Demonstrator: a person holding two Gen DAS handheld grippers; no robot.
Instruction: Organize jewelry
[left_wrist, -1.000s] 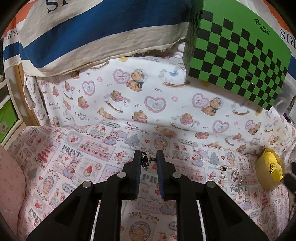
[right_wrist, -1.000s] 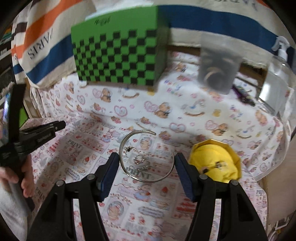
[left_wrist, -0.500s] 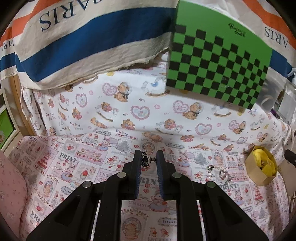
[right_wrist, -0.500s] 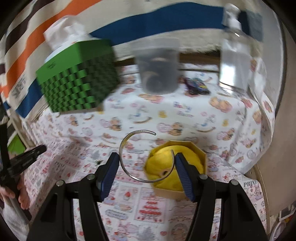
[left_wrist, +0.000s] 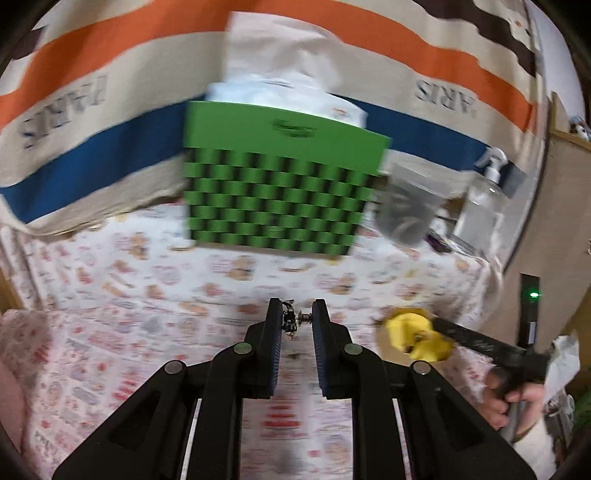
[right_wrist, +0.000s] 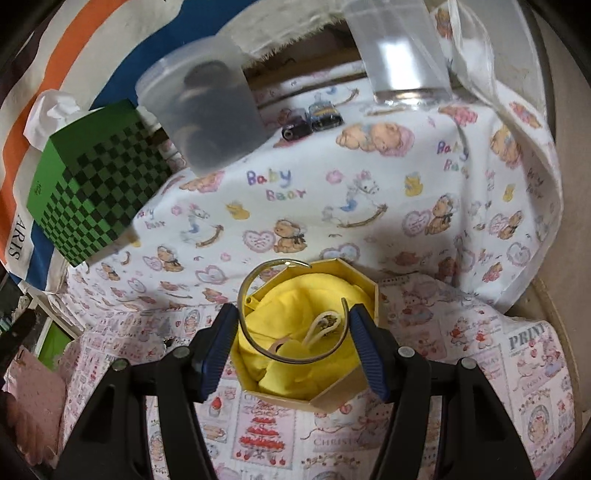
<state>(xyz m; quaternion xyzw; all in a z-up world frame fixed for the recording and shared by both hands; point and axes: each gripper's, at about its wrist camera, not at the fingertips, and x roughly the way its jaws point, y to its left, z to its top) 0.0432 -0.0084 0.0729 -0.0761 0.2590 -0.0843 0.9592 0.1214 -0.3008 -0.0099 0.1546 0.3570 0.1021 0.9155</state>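
Bangle (right_wrist: 258, 314) sits pinched between the right tool's (right_wrist: 293, 345) fingers, directly above the yellow-lined box (right_wrist: 343, 397); left tool (left_wrist: 295, 325) pinches an earring (left_wrist: 290, 319).

Green-and-black checkered box (right_wrist: 98, 177) at rear left of tabletop, white tissue (right_wrist: 51, 110) protruding from top. Frosted plastic cup (right_wrist: 207, 110) just beside box, on its right. Clear pump bottle (left_wrist: 480, 206) further right. Two small dark items (right_wrist: 312, 120) between cup and bottle, type unclear. Teddy-bear print cloth (right_wrist: 369, 177) covers tabletop. Striped towel (left_wrist: 110, 122) hangs behind.
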